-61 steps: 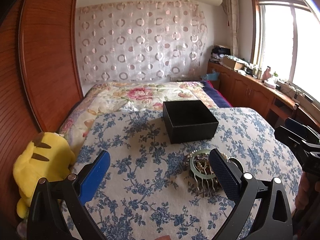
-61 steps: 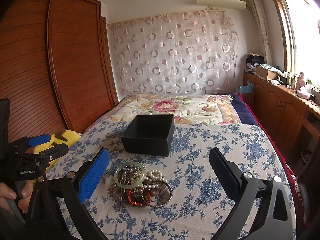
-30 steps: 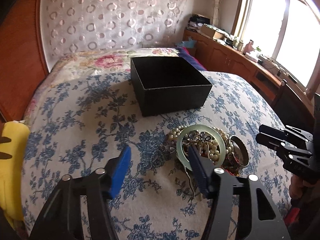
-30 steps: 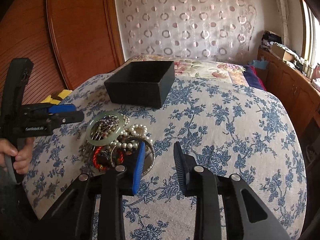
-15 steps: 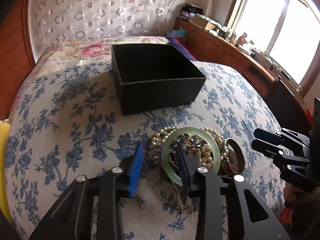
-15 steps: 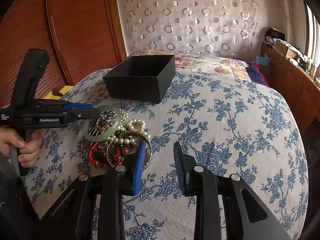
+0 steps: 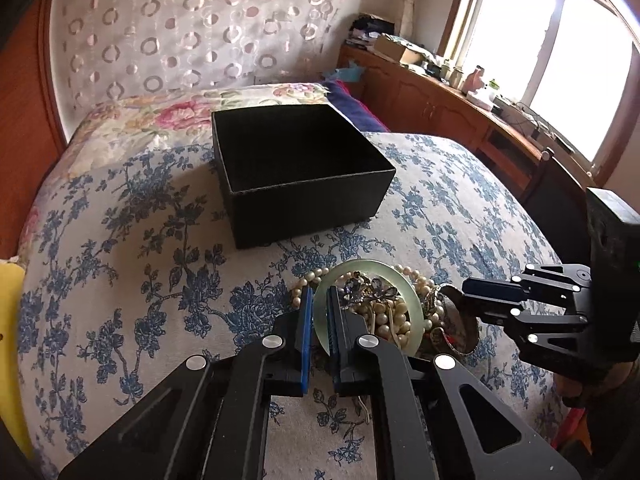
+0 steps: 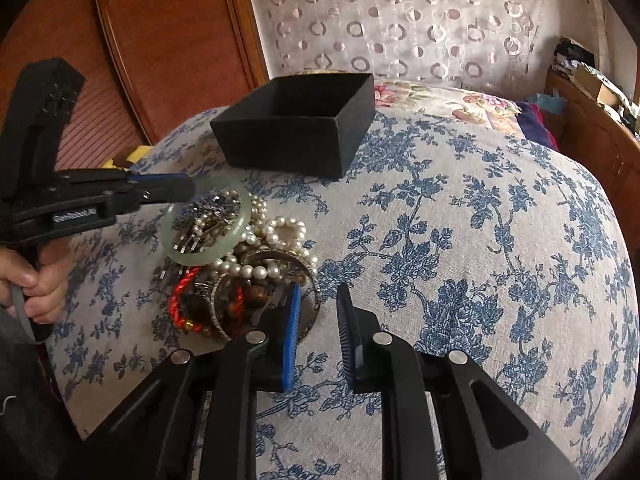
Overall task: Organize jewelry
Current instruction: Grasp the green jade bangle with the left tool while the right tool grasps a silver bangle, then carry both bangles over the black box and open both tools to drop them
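The left claw [image 7: 318,312], wide apart a second ago, is closing onto the smooth pale-green jade bangle's [image 7: 414,304] rim. The right claw [image 8: 318,312], closing, straddles an engraved metal bangle's [image 8: 312,308] edge. Beyond this tangled heap on the floral-clothed surface [image 8: 460,240] sits the square black box [image 7: 304,200].

both wrist views close, angled down, sharing jewelry pile [image 7: 384,312]

Sunlit bedroom [image 7: 560,64], wooden wardrobe [image 8: 160,40]

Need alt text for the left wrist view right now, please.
The left hand-held gripper closes on the rim of a green bangle lying atop a heap of pearls and bracelets; an open black box sits behind on the floral cloth.
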A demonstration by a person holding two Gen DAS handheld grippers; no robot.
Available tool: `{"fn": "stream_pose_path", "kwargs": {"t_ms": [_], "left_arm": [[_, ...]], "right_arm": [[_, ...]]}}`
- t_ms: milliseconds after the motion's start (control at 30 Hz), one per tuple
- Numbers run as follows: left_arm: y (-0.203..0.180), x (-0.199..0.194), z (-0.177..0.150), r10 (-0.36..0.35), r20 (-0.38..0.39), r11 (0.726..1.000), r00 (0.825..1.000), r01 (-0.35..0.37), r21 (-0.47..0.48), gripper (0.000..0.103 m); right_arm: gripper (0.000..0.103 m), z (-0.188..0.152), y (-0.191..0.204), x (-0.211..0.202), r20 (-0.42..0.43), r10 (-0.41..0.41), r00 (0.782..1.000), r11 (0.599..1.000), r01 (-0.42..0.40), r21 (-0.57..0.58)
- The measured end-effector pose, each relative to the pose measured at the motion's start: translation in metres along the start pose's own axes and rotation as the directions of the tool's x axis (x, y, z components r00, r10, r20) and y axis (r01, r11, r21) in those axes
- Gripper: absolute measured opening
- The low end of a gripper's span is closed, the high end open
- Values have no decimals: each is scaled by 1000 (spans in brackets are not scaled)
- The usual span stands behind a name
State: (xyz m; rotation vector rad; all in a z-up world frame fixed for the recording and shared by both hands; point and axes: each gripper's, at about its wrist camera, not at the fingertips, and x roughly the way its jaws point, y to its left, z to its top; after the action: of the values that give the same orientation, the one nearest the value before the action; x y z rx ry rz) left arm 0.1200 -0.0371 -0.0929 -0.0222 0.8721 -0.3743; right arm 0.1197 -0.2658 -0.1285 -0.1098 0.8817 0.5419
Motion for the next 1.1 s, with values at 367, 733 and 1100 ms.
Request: {"fn": "stream_pose_path", "kwargs": {"t_ms": [367, 733, 1100], "left_arm": [[9, -26, 10, 32, 103, 999, 994, -31, -17, 6], [19, -31, 39, 65, 158, 998, 985, -62, -22, 6], [32, -37, 71, 73, 224, 997, 972, -63, -50, 6]], "right_arm": [[5, 6, 3, 7, -15, -12, 1000, 999, 12, -40], [5, 49, -6, -19, 97, -44, 994, 995, 52, -80], [5, 116, -4, -2, 155, -52, 987, 986, 76, -150]]}}
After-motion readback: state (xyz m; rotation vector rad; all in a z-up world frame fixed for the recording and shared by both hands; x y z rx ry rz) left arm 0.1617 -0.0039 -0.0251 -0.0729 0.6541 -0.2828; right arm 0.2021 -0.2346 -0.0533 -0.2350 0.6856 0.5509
